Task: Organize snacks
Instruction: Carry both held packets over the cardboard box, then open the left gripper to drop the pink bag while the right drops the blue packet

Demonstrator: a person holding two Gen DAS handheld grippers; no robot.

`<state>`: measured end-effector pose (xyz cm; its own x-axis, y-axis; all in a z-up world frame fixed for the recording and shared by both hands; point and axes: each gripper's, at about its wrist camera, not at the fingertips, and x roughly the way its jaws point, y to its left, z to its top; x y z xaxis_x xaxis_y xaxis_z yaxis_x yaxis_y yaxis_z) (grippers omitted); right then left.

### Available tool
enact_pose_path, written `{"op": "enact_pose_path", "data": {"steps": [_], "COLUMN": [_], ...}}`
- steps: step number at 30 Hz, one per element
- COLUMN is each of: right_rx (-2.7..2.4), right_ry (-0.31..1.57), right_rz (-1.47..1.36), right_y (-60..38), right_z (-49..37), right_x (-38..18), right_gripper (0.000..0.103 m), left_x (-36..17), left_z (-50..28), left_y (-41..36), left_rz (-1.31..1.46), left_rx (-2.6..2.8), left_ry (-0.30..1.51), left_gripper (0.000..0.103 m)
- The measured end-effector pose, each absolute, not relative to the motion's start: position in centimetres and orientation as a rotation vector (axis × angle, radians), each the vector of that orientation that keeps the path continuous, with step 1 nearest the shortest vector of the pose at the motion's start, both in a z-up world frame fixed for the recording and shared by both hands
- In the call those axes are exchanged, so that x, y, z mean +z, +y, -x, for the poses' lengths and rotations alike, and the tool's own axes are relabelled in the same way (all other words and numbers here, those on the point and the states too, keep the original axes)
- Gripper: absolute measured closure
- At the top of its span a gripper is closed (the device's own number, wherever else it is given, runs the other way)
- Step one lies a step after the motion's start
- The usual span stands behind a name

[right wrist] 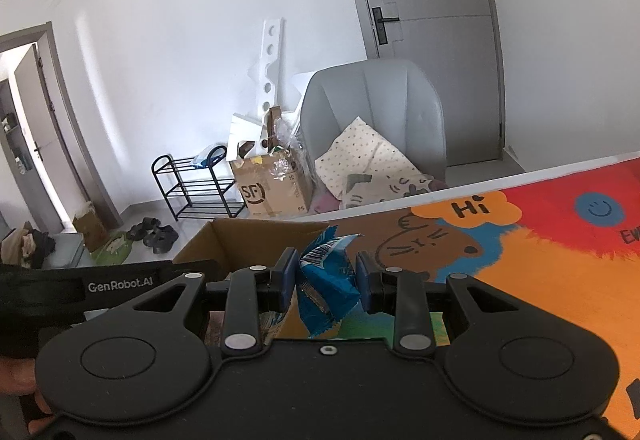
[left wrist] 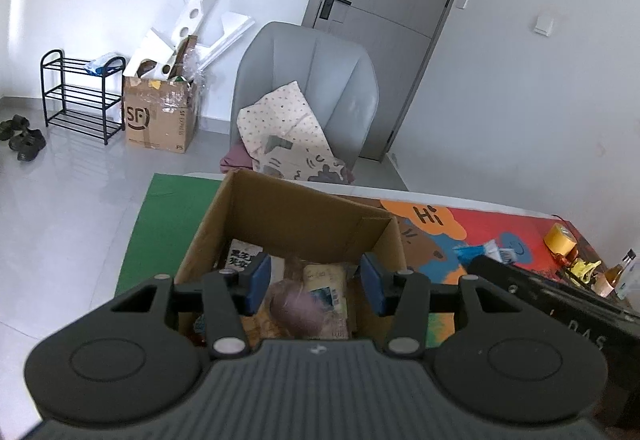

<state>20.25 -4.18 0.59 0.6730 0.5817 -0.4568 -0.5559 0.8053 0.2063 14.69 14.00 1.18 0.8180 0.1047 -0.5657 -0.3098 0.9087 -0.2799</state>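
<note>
An open cardboard box [left wrist: 296,216] stands on the table with several snack packets [left wrist: 324,280] lying inside it. My left gripper [left wrist: 316,282] hangs over the box's near side, open, with no packet pressed between its blue pads; a blurred purplish packet [left wrist: 290,306] shows just below them in the box. My right gripper [right wrist: 326,280] is shut on a crumpled blue snack packet [right wrist: 326,276], held just right of the box [right wrist: 240,240]. In the left wrist view that blue packet [left wrist: 476,252] shows beyond the box's right wall.
A colourful cartoon mat [right wrist: 520,260] covers the table right of the box, a green cloth [left wrist: 168,220] its left. A yellow tape roll [left wrist: 560,238], a yellow packet [left wrist: 584,270] and a bottle [left wrist: 626,272] stand at the far right. A grey armchair [left wrist: 312,80] is behind the table.
</note>
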Motion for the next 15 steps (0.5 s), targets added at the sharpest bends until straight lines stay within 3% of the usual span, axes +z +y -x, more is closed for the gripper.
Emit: {"op": "enact_pose_path", "data": {"steps": [15], "right_rx": [0.692], "right_ry": [0.562], "right_rz": [-0.06], "right_y": [-0.4], "right_z": [-20.9], "right_x": [0.3], "right_gripper": [0.073], "left_x": [0.6], "left_z": [-13.2], "left_y": [17.2], "left_rz": [0.36], "left_rx": [0.272], "left_ry": [0.594], "left_gripper": [0.045]}}
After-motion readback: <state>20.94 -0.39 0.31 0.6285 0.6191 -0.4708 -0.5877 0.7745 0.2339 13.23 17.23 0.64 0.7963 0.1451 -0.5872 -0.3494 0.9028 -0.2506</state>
